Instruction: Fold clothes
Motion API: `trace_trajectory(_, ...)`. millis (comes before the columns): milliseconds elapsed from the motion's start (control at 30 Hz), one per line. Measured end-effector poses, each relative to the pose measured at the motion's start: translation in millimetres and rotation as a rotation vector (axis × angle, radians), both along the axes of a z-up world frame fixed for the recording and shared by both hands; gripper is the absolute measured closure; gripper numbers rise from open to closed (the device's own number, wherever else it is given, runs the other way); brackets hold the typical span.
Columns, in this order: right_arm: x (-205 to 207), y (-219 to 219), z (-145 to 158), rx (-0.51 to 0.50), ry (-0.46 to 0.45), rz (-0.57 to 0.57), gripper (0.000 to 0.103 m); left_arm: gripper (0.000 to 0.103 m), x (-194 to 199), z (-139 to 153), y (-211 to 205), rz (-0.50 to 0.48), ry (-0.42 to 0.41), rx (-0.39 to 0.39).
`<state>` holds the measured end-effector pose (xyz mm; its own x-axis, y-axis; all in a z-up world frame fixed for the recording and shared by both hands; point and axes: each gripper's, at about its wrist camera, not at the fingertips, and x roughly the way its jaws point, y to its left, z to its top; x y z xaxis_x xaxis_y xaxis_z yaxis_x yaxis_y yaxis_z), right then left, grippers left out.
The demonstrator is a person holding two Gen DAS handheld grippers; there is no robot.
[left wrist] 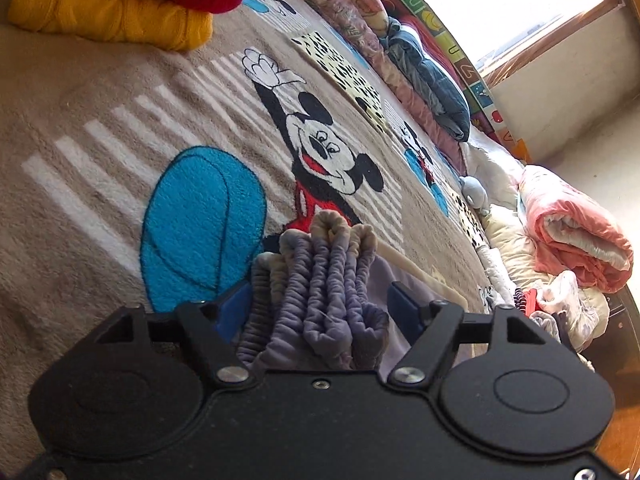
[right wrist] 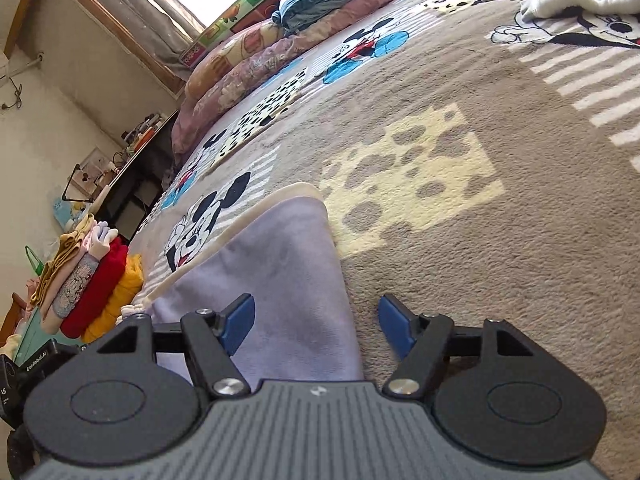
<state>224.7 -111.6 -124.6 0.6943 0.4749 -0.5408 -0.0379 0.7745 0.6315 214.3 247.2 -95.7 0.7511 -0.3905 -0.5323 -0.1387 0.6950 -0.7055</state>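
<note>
Nearest the lens, at the bottom centre of the left wrist view, the left gripper [left wrist: 320, 304] is seen with its fingers spread wide and the gathered elastic waistband [left wrist: 324, 280] of a lavender garment [right wrist: 276, 280] bunched loosely between them; whether the blue pads actually touch the cloth cannot be told. In the right wrist view, the right gripper [right wrist: 316, 324] is likewise held with fingers spread, its left pad over the flat lavender cloth, which lies on the cartoon-print blanket [right wrist: 480, 240] in the lower middle of the frame.

A slip is judged the main risk: the ruffled waistband is thick and springy, so only a few pleats may be caught if the fingers are closed, and the rest would sag and skew the fold. The plush blanket could also be pinched along with the thin cloth.

At the upper left of the left view a stack of folded clothes [left wrist: 120, 4] is seen; at the right, a pink quilt [left wrist: 576, 232] and loose laundry crowd the bed's edge, well apart from the garment.
</note>
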Motion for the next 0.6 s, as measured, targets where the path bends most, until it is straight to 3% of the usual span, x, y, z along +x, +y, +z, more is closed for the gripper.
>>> trace_trajectory(133, -0.6, 2.1, -1.0, -0.007, -0.009, 0.002, 0.033, 0.028, 0.0, -0.1, 6.1, -0.002, -0.004, -0.058)
trace_trajectory(267, -3.2, 10.4, -0.5, -0.04, -0.023, 0.013, 0.033, 0.024, 2.5, -1.7, -6.6, -0.006, 0.007, 0.052)
trace_trajectory(333, -5.5, 17.9, 1.5, -0.088, -0.031, 0.027, 0.037, 0.032, 3.5, -2.5, -13.8, -0.006, 0.011, 0.117)
trace_trajectory(367, -6.3, 21.5, 2.2, -0.115, -0.033, 0.034, 0.044, 0.037, 3.5, -3.0, -16.3, -0.006, 0.012, 0.145)
trace_trajectory(400, -6.5, 24.7, 2.4, -0.133, -0.032, 0.041, 0.059, 0.045, 1.6, -4.0, -15.8, -0.004, 0.007, 0.159)
trace_trajectory(500, -7.0, 26.8, 1.8, -0.127, -0.029, 0.058, 0.083, 0.057, -4.4, -6.3, -11.5, -0.018, -0.02, 0.162)
trace_trajectory(533, -8.4, 27.0, 3.3, -0.124, -0.034, 0.065, 0.084, 0.065, -6.8, -6.6, -8.4, -0.019, -0.03, 0.147)
trace_trajectory(600, -11.4, 27.2, 6.3, -0.116, -0.044, 0.078, 0.086, 0.07, -15.4, -2.5, -4.0, -0.005, -0.043, 0.106)
